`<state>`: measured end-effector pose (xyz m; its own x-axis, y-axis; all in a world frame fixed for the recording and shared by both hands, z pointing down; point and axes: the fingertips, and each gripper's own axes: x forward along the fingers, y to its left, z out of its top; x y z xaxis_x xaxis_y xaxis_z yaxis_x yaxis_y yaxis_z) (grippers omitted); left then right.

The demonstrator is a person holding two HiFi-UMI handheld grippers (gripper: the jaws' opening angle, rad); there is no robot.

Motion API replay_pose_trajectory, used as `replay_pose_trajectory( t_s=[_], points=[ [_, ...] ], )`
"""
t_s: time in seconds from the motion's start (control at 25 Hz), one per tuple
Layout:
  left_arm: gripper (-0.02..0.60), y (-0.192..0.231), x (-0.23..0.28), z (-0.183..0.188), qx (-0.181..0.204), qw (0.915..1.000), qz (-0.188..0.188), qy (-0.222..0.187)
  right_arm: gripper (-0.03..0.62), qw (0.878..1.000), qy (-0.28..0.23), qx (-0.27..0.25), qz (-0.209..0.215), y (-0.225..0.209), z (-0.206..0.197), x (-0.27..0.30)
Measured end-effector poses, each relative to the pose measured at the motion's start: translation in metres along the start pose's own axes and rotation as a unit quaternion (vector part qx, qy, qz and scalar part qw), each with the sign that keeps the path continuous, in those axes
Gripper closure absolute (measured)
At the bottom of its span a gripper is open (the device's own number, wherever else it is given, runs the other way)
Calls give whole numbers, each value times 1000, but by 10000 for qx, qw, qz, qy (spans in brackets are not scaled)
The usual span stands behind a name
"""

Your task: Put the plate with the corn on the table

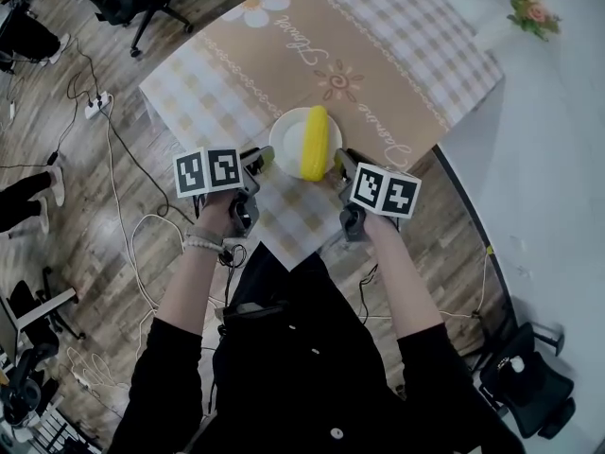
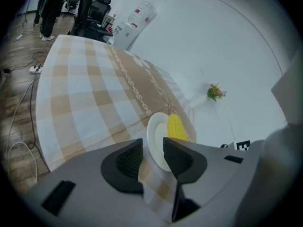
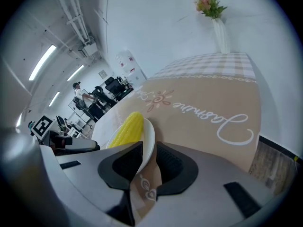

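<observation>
One plate point(image 1: 286, 141) lies flat on the table point(image 1: 397, 36), on the near part of the checked cloth point(image 1: 203, 93), and one corn cob point(image 1: 315, 143) rests on it, running from 12 to 6 o'clock across the plate's right half. Two grippers flank the plate, each carrying one marker cube. The left gripper point(image 1: 263, 157) sits at the plate's 8 o'clock. In the left gripper view its two jaws stand well apart, the plate's near rim shows in the gap between them, and neither pad presses on it, so this gripper has hold of nothing. The right gripper point(image 1: 340, 157) sits at the plate's 4 o'clock. In the right gripper view its two jaws are also parted, with the plate's rim standing between them, close against one pad. A strip of cloth shows between the rim and the other pad, so the rim is not pinched. Both grippers point down at the table edge from the person's side, at about 6 o'clock of the plate. One bunch of flowers point(image 1: 531, 8) in one white vase stands well apart from the plate, toward its 1 o'clock, past the cloth's far corner. The cloth bears two flower prints and lines of script along its brown middle band.
</observation>
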<state>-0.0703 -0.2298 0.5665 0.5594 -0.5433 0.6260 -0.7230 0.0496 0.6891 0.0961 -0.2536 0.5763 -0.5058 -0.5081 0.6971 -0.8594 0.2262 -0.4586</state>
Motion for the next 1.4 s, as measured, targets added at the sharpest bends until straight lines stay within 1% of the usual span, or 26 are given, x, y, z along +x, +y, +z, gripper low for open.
replay_pose_trajectory(
  t_s=[0.08,0.16,0.2,0.28,0.32,0.36,0.44,0.6,0.68,0.8,0.96,1.08,1.2,1.32,1.4],
  points=[
    [451,-3,-14,3,-40,9995,-142,-263,490,9999,-135,-20,-55,2,3,-10],
    [453,-8,-28,10,65,9982,-204,-552,491,9993,-339,-133,-5,11,10,-20],
    [454,-13,-36,15,175,9969,-232,-726,493,9988,-454,-185,40,17,15,-25],
    [492,-26,-51,26,404,9926,-316,-1104,501,9974,-669,-260,114,27,22,-36],
    [501,-33,-59,30,533,9899,-344,-1270,507,9965,-765,-313,142,32,25,-41],
    [519,-40,-67,33,690,9870,-350,-1408,513,9955,-850,-383,163,38,27,-46],
    [535,-55,-80,38,1083,9803,-369,-1609,521,9932,-1003,-560,198,48,31,-57],
    [540,-88,-104,44,1790,9640,-525,-1897,540,9855,-1309,-1039,294,70,42,-80],
    [541,-104,-117,47,2079,9550,-583,-2035,542,9804,-1464,-1271,339,82,46,-92],
    [546,-120,-134,48,2461,9425,-600,-2180,542,9738,-1673,-1485,416,97,51,-111],
    [552,-136,-160,53,2803,9255,-602,-2474,543,9645,-1869,-1813,438,115,55,-133],
    [555,-151,-176,52,3108,9103,-553,-2676,546,9568,-2058,-2013,413,126,59,-152],
    [561,-167,-191,52,3361,8955,-516,-2870,546,9460,-2315,-2223,467,143,69,-172],
    [565,-178,-202,50,3687,8795,-398,-2982,548,9357,-2562,-2366,526,156,79,-188],
    [566,-184,-208,46,3892,8697,-313,-3018,548,9321,-2651,-2392,602,164,82,-196]
  ],
)
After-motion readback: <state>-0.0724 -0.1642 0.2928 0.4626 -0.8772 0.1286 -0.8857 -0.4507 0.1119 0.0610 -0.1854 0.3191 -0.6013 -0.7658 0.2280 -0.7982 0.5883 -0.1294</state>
